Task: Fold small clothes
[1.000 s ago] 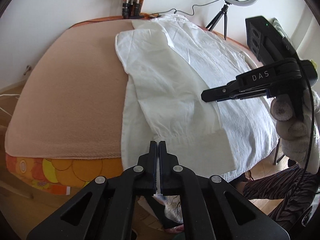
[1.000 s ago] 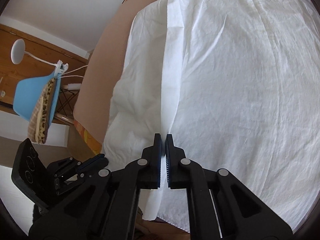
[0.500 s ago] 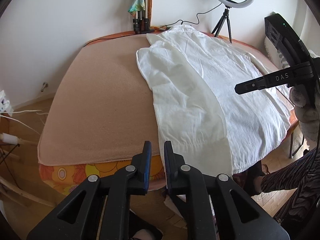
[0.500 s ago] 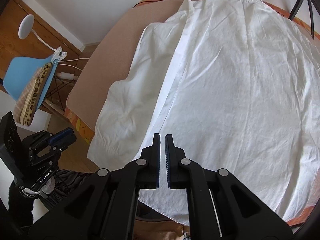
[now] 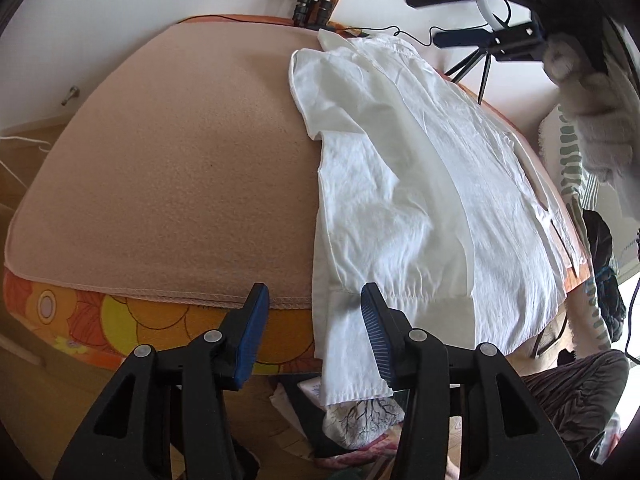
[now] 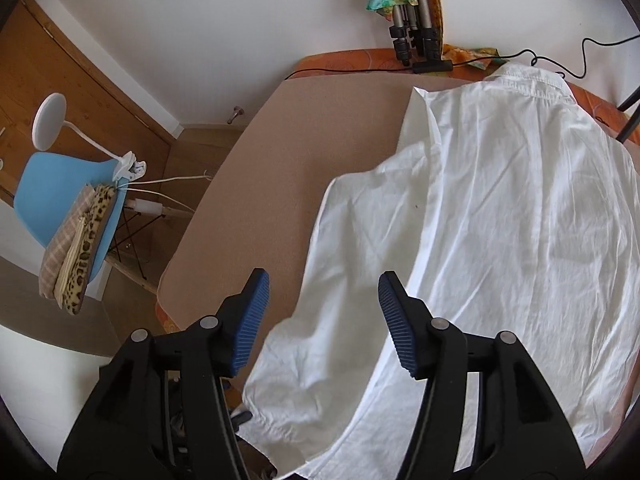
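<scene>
A white shirt (image 5: 404, 184) lies flat on the beige blanket (image 5: 172, 176) covering the table, its left side folded inward and a cuff hanging over the near edge. My left gripper (image 5: 314, 312) hovers at that near edge, jaws opening, the hanging cuff seen in the gap but not pinched. In the right wrist view the same shirt (image 6: 500, 240) spreads below my right gripper (image 6: 322, 304), whose jaws are opening well above the cloth with nothing pressed between them. The right gripper (image 5: 452, 16) also shows high at the top right of the left wrist view.
An orange flowered cloth (image 5: 120, 320) edges the table under the blanket. A tripod base and cable (image 6: 420, 52) stand at the far edge. A blue chair (image 6: 68, 196) with cushions and a clip lamp stands to the left. A person's patterned trousers (image 5: 572, 400) are at right.
Both grippers went from shut to open and let the shirt go. The right gripper rose high above the cloth; the left one drew back, then came in again at the table's near edge.
</scene>
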Demonstrator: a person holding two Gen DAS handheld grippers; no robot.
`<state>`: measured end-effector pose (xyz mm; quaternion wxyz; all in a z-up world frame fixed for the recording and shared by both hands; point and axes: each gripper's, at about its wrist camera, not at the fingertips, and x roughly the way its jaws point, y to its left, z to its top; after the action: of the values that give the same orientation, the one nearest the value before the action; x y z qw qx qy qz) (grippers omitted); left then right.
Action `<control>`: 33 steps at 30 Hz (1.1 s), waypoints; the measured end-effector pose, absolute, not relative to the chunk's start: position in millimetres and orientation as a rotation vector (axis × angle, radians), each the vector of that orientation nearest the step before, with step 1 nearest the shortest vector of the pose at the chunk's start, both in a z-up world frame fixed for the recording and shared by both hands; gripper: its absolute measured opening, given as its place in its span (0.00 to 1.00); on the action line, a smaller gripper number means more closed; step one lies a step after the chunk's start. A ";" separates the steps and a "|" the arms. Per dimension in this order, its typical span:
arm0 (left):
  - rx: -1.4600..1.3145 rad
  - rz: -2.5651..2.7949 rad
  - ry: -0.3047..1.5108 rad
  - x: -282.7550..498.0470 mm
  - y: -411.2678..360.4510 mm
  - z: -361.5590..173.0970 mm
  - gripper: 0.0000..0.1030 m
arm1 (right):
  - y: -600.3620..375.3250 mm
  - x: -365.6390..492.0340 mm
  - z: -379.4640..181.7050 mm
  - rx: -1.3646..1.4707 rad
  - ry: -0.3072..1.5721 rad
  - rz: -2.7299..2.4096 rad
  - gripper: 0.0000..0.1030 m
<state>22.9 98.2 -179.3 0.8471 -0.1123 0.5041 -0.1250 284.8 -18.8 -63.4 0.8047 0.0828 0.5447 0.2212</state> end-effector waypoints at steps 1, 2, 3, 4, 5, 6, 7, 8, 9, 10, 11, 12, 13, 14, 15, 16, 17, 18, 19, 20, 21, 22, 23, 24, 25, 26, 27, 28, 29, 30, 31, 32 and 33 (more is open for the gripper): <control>-0.255 -0.277 1.068 23.5 97.6 -181.5 0.45 | -8.9 297.9 -66.0 0.182 1.178 0.458 0.58; -0.262 -0.289 1.067 23.3 95.9 -182.4 0.43 | 0.5 309.7 -71.6 0.186 1.198 0.448 0.59; -0.250 -0.291 1.059 23.0 93.3 -182.5 0.43 | 10.5 322.6 -78.1 0.187 1.224 0.433 0.59; -0.233 -0.296 1.056 23.1 90.6 -182.5 0.40 | 18.4 333.9 -85.5 0.193 1.241 0.410 0.59; -0.228 -0.310 1.052 23.0 89.2 -183.0 0.26 | 26.6 343.9 -93.9 0.190 1.255 0.381 0.59; -0.231 -0.311 1.056 23.4 89.5 -184.6 0.19 | 34.5 352.8 -103.2 0.174 1.268 0.343 0.59; -0.249 -0.315 1.053 24.0 91.9 -185.8 0.16 | 42.0 361.1 -112.2 0.145 1.279 0.298 0.59; -0.274 -0.323 1.053 24.4 94.8 -186.8 0.14 | 48.7 368.5 -120.8 0.122 1.286 0.270 0.59; -0.288 -0.329 1.055 25.1 96.7 -187.4 0.12 | 54.4 375.8 -129.0 0.109 1.299 0.253 0.59; -0.302 -0.337 1.059 25.6 98.1 -188.3 0.09 | 60.8 381.8 -138.1 0.093 1.314 0.239 0.59; -0.316 -0.342 1.061 25.1 99.0 -188.7 0.08 | 66.1 386.5 -146.1 0.072 1.325 0.211 0.59; -0.311 -0.347 1.061 24.5 97.9 -188.5 0.08 | 70.4 390.6 -153.0 0.044 1.332 0.182 0.59; -0.302 -0.351 1.059 23.8 95.4 -187.9 0.07 | 74.2 394.3 -158.9 0.012 1.338 0.159 0.59; -0.290 -0.360 1.055 22.7 92.2 -186.8 0.07 | 77.4 396.6 -163.7 -0.011 1.347 0.146 0.59; -0.276 -0.372 1.050 21.4 88.9 -185.5 0.07 | 80.7 398.2 -167.5 -0.032 1.357 0.151 0.59; -0.265 -0.381 1.046 19.7 86.2 -184.3 0.07 | 84.3 398.5 -171.3 -0.065 1.364 0.158 0.59; -0.256 -0.385 1.042 18.4 84.1 -183.8 0.07 | 87.3 398.0 -174.8 -0.114 1.362 0.153 0.59; -0.253 -0.388 1.045 17.2 83.1 -183.7 0.07 | 88.8 396.3 -178.1 -0.159 1.355 0.138 0.50; -0.260 -0.395 1.045 15.5 83.3 -182.7 0.07 | 88.8 393.8 -179.6 -0.190 1.344 0.129 0.42; -0.257 -0.401 1.038 14.1 83.3 -180.4 0.07 | 87.1 391.3 -178.5 -0.195 1.330 0.133 0.32; -0.239 -0.389 1.025 11.9 84.7 -177.4 0.07 | 83.2 389.3 -177.6 -0.198 1.322 0.122 0.17; -0.227 -0.376 1.002 9.5 86.7 -173.4 0.07 | 76.9 387.8 -176.1 -0.181 1.321 0.128 0.12; -0.219 -0.365 0.984 8.0 88.5 -169.8 0.09 | 68.0 387.0 -173.0 -0.133 1.322 0.144 0.11; -0.211 -0.344 0.970 8.5 89.9 -167.2 0.09 | 58.3 385.8 -168.3 -0.078 1.316 0.160 0.10; -0.205 -0.336 0.960 9.5 90.5 -165.1 0.12 | 48.8 384.2 -162.5 -0.033 1.306 0.174 0.09; -0.202 -0.338 0.956 11.3 90.1 -164.1 0.19 | 38.4 382.6 -155.8 0.016 1.293 0.189 0.09; -0.199 -0.334 0.953 12.6 89.3 -163.7 0.25 | 28.4 379.9 -149.9 0.065 1.284 0.206 0.09; -0.195 -0.324 0.947 14.2 87.8 -163.9 0.43 | 18.7 377.6 -144.6 0.105 1.277 0.222 0.09; -0.192 -0.311 0.941 16.3 86.7 -164.5 0.49 | 9.6 375.1 -138.7 0.140 1.266 0.241 0.09; -0.187 -0.305 0.949 19.7 84.8 -166.0 0.49 | 2.0 373.4 -133.5 0.163 1.256 0.261 0.09; -0.176 -0.304 0.961 23.0 82.9 -167.6 0.49 | -5.0 370.3 -128.2 0.179 1.244 0.274 0.09; -0.166 -0.298 0.962 26.4 81.1 -168.5 0.49 | -11.0 368.6 -123.6 0.189 1.238 0.283 0.09; -0.170 -0.291 0.969 30.3 81.4 -168.9 0.49 | -18.9 372.6 -117.4 0.199 1.234 0.292 0.09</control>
<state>30.3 81.4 -168.9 0.8712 -0.0812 0.4637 -0.1393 372.6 -18.9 -117.4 0.8011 0.0929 0.5754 0.1362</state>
